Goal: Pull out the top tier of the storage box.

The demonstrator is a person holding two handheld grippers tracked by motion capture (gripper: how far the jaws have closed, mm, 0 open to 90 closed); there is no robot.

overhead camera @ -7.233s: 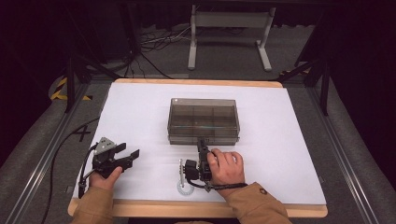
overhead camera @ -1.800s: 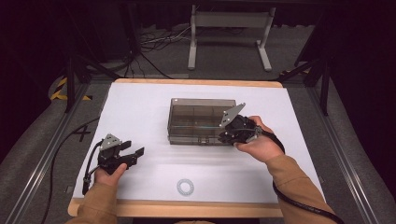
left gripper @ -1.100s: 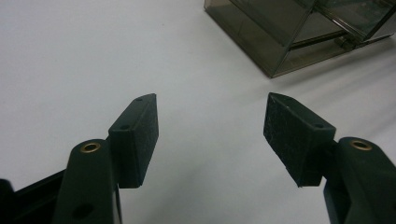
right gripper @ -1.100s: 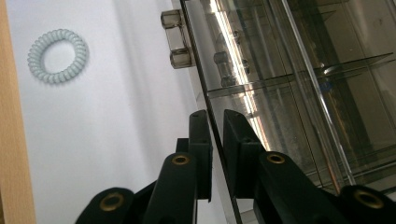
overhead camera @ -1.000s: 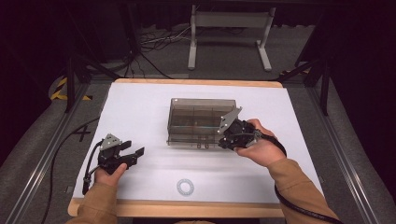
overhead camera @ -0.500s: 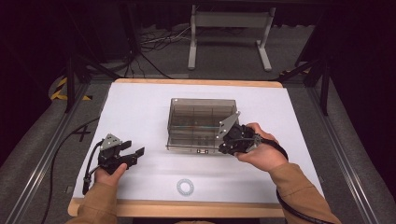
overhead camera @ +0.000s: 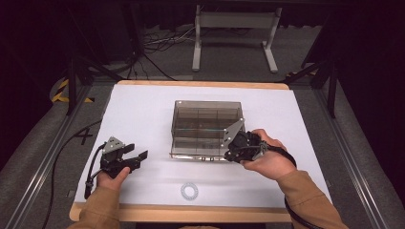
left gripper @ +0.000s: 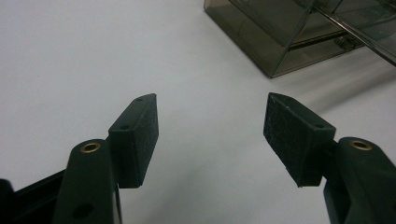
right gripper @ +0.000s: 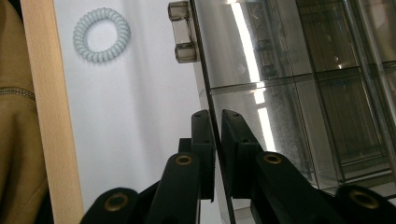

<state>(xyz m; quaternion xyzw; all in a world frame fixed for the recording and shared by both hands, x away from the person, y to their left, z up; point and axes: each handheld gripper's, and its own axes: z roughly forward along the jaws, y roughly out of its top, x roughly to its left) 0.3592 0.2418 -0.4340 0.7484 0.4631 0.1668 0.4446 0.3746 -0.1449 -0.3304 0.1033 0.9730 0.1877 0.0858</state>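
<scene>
- In the middle of the worktop (overhead camera: pixel 143 102), which is covered in white, stands a smoky clear plastic compartment box (overhead camera: pixel 203 119); its lid (overhead camera: pixel 203 150) is hinged open and tips towards the near edge.
- At the lid's right-hand end sits the right gripper (overhead camera: pixel 233 153), its jaws nipped onto the thin lid edge; in the right gripper view the clear panel (right gripper: pixel 261 88) runs straight between the two black pads (right gripper: pixel 205 140), which have just been closing on it.
- Two small latches (right gripper: pixel 183 32) stick out from the lid's free edge.
- Towards the near-left corner rests the left gripper (overhead camera: pixel 136 153), jaws wide apart with nothing between them, well apart from the box.
- Close to the near edge, roughly midway along it, lies a pale coiled hair tie (overhead camera: pixel 189 191), apart from both grippers.
</scene>
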